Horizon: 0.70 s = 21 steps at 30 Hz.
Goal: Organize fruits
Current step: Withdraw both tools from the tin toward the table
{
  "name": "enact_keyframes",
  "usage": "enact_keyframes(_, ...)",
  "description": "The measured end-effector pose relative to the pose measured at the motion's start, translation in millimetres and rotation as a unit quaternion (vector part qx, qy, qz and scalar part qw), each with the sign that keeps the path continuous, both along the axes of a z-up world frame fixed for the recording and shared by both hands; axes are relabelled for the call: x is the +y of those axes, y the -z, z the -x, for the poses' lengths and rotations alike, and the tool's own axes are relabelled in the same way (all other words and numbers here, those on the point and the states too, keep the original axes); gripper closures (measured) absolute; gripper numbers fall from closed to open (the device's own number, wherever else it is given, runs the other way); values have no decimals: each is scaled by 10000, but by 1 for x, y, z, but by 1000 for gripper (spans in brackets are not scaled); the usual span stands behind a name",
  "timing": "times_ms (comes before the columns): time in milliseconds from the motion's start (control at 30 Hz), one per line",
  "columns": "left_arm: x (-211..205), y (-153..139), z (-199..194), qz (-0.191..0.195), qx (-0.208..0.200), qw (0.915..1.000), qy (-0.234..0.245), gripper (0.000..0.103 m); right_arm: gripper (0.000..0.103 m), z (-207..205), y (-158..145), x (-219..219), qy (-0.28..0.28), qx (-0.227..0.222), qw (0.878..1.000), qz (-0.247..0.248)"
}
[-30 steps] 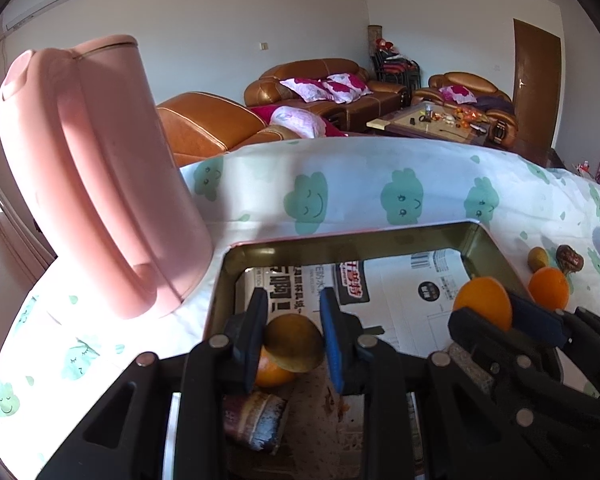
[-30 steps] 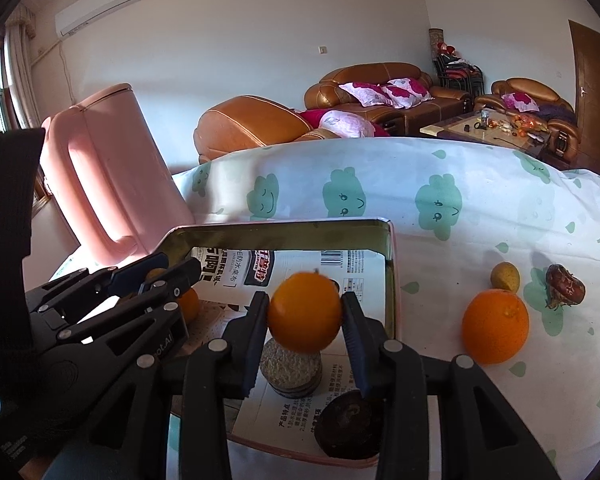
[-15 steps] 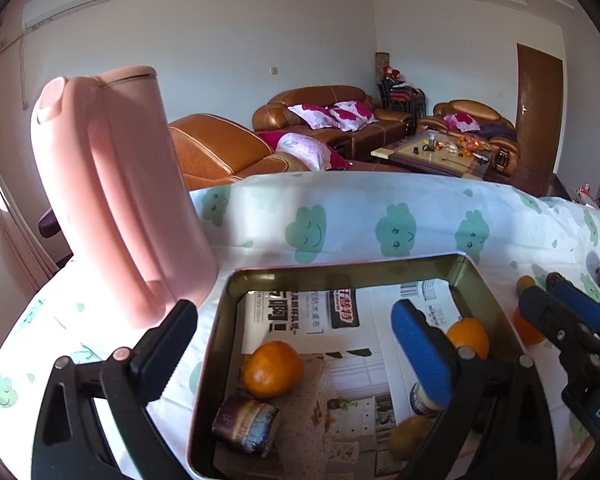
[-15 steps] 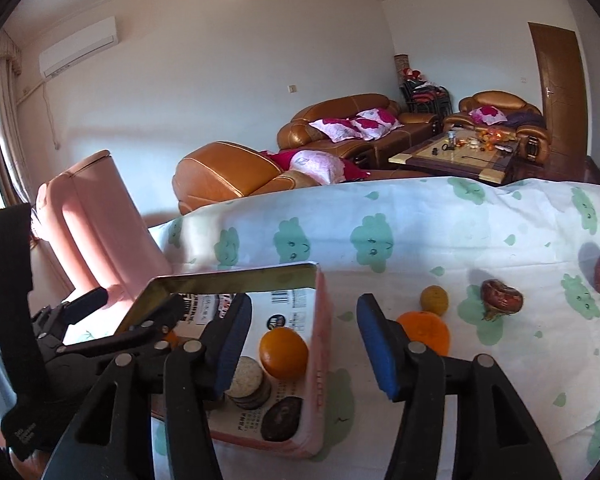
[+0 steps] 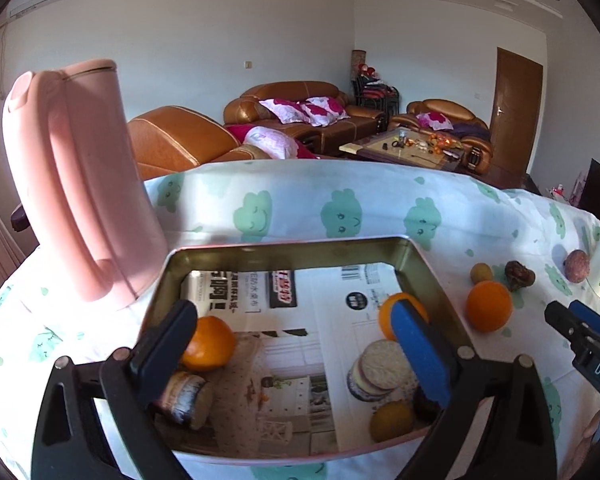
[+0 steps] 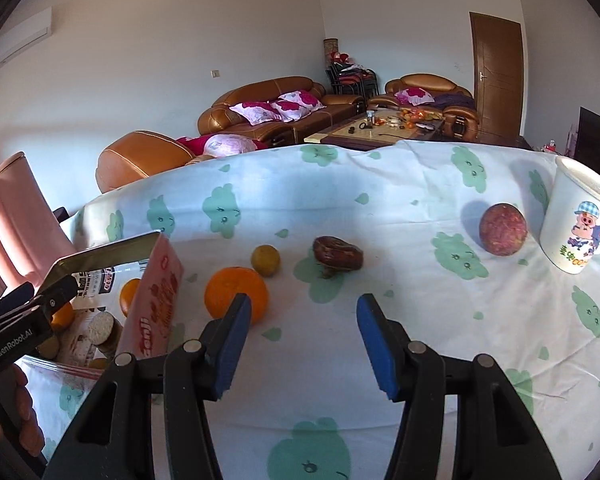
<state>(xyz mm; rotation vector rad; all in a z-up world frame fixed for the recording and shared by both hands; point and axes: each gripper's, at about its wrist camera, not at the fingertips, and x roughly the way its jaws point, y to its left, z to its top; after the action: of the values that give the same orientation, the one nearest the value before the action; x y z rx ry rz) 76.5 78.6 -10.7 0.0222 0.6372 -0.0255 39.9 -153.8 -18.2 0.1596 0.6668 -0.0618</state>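
Observation:
A pink-sided metal tin (image 5: 300, 250) lined with newspaper holds two oranges (image 5: 210, 344), a brownish round fruit (image 5: 392, 420), a wrapped snack and stacked biscuits. My left gripper (image 5: 296, 344) is open and empty above the tin. My right gripper (image 6: 300, 340) is open and empty over the tablecloth, right of the tin (image 6: 160, 292). On the cloth lie an orange (image 6: 236, 296), a small yellow fruit (image 6: 265, 260), a dark wrinkled fruit (image 6: 338, 256) and a reddish round fruit (image 6: 503, 229).
A tall pink kettle (image 5: 76, 184) stands left of the tin. A white cartoon mug (image 6: 580, 220) stands at the far right of the table. Sofas and a coffee table lie beyond the table's far edge.
Both grippers opened, leaving the brownish fruit and an orange in the tin. Both then rose; the right gripper swung right, away from the tin, over the loose fruits.

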Motion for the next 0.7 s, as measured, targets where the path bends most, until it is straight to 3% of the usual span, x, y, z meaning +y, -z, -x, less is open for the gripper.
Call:
enact_keyframes(167, -31, -3, 11, -154, -107, 9990, 407, 8, 46, 9, 0, -14, 96, 20, 9999, 64)
enact_keyframes(367, -73, -10, 14, -297, -141, 9948, 963, 23, 46, 13, 2, -39, 236, 23, 9997, 29)
enact_keyframes(500, -104, -8, 8, -359, 8, 9912, 1276, 35, 46, 16, 0, -48, 260, -8, 9996, 70)
enact_keyframes(700, -137, 2, -10, -303, 326, 9891, 1406, 37, 46, 26, -3, -75, 408, -58, 9991, 84)
